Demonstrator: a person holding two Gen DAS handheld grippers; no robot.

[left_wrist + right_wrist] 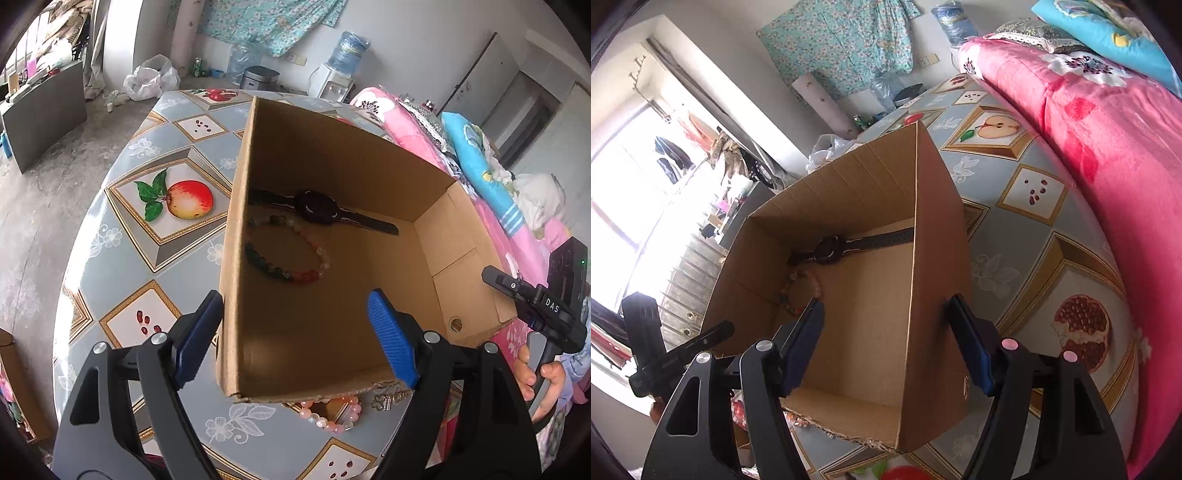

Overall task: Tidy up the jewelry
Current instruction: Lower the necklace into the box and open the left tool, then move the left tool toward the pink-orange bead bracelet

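Both grippers straddle walls of the cardboard box (332, 177), jaws spread wide, nothing clamped. Left gripper (295, 332): one blue pad outside the box's left wall, the other inside the box, a gap visible on both sides of the wall. Right gripper (886, 339): one pad inside the box, the other outside its right wall; the jaws stand wide of that wall and no pad presses on it. The right gripper also shows in the left view beyond the box's right wall, with the person's hand (543, 376) on its handle.

Table (122, 258) with a grey fruit-print cloth carries the box. Pink blanket (1108, 122) lies along the table edge on the box's right side.

Inside the box, by the far wall: black watch (317, 208), strap laid out flat. Just in front of it, toward the left wall, a multicolour bead bracelet (291, 273) lies flat on the box floor.

Outside the box, against its near wall on the table: a pink bead bracelet (332, 413), and just right of it a small gold-coloured piece (388, 400), too small to identify.
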